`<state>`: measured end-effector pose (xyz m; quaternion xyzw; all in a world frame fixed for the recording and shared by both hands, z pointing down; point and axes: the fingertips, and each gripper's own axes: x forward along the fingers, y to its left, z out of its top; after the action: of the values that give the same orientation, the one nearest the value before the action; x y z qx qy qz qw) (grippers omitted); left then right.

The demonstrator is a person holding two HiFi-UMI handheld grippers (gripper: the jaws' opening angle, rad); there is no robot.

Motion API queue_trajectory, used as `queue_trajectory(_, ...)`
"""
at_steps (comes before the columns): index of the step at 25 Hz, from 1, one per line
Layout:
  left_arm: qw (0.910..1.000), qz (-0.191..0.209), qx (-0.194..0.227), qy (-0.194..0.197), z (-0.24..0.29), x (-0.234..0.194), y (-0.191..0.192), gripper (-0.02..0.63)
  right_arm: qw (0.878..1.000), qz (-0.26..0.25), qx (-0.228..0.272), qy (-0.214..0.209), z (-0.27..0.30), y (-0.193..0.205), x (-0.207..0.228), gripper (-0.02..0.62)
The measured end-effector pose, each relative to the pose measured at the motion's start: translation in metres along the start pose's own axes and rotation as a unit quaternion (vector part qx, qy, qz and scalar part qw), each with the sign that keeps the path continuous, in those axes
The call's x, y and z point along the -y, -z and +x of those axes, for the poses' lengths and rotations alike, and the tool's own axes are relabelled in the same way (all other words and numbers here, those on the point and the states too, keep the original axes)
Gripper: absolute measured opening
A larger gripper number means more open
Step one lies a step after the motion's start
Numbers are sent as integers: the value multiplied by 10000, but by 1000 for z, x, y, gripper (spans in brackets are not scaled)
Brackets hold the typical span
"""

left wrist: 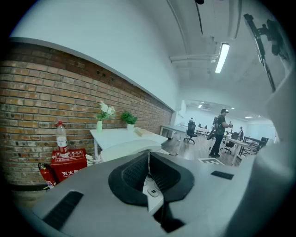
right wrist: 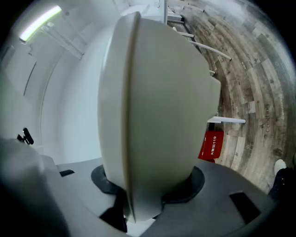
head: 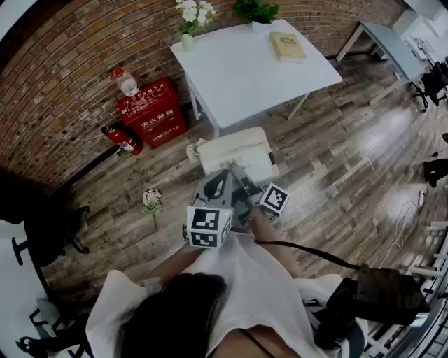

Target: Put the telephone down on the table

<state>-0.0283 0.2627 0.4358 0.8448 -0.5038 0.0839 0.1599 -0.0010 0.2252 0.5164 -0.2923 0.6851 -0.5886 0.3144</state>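
Observation:
I hold a cream telephone in the air over the wooden floor, just short of the white table. My left gripper and right gripper both clamp its near side, marker cubes toward me. In the left gripper view the black pads meet on a thin edge of the telephone, with a keypad key showing below; the left gripper is shut on it. In the right gripper view the telephone's body fills the frame, and the right gripper is shut on it.
On the table stand a book, a flower vase and a green plant. A red fire box with a bottle and an extinguisher stand by the brick wall. A flower lies on the floor.

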Motion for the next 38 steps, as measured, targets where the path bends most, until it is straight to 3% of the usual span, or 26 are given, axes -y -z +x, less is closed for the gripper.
queue_trajectory(6, 9999, -44, 100, -38, -9, -13, -6, 31, 9999, -34, 57, 126, -2, 10, 3, 212)
queue_trajectory(11, 9998, -26, 103, 164, -9, -13, -5, 31, 9997, -86, 97, 202, 3, 14, 7, 212)
queue_trajectory(18, 9988, 64, 207, 449, -1, -23, -15, 31, 9997, 118, 190, -61, 20, 18, 1, 218)
queue_trajectory(30, 9961, 197, 155, 850, 1, -57, -14, 31, 9971, -35, 750, 119, 42, 18, 16, 216)
queue_trajectory(38, 9960, 84, 59, 884, 3, -74, -13, 31, 9965, -193, 764, 278, 51, 18, 17, 215)
